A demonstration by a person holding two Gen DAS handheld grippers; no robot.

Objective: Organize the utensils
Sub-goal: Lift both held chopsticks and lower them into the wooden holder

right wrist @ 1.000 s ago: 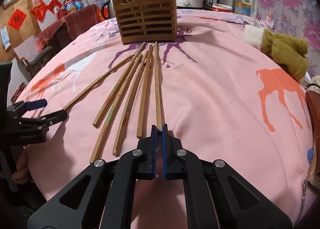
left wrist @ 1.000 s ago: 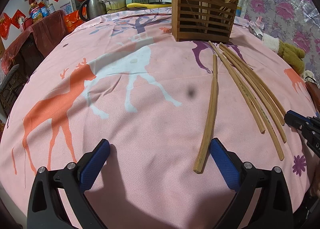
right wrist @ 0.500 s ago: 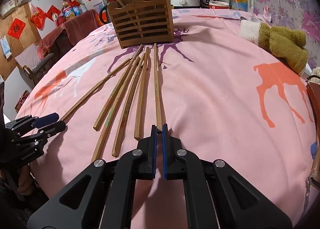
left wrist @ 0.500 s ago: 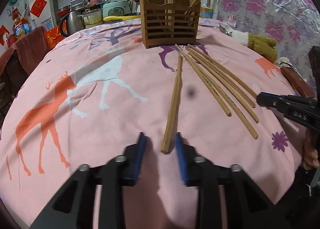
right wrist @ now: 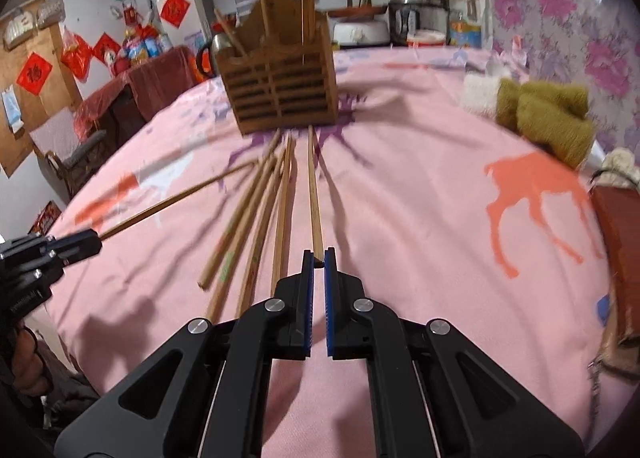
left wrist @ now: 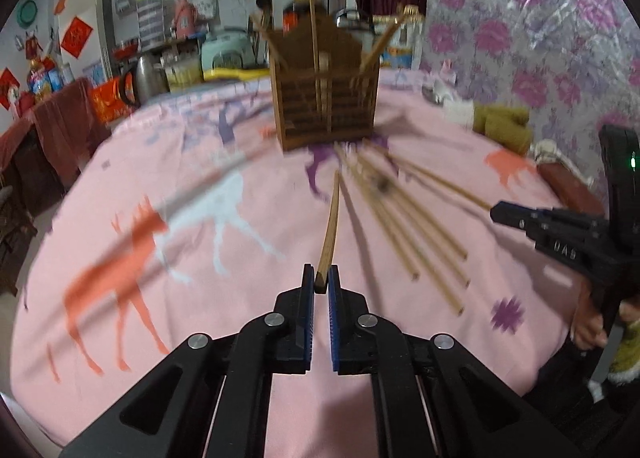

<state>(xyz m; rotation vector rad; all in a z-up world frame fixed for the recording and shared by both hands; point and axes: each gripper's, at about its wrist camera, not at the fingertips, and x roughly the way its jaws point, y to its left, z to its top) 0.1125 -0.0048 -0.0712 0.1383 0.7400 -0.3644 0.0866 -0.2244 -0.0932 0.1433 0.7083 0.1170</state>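
Each gripper, left gripper [left wrist: 321, 278] and right gripper [right wrist: 316, 258], is clenched on one chopstick [left wrist: 330, 226] end; both should be kept level, then tipped upright over the holder [right wrist: 280, 92].

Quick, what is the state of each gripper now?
Left gripper: shut on a chopstick.
Right gripper: shut on another chopstick.
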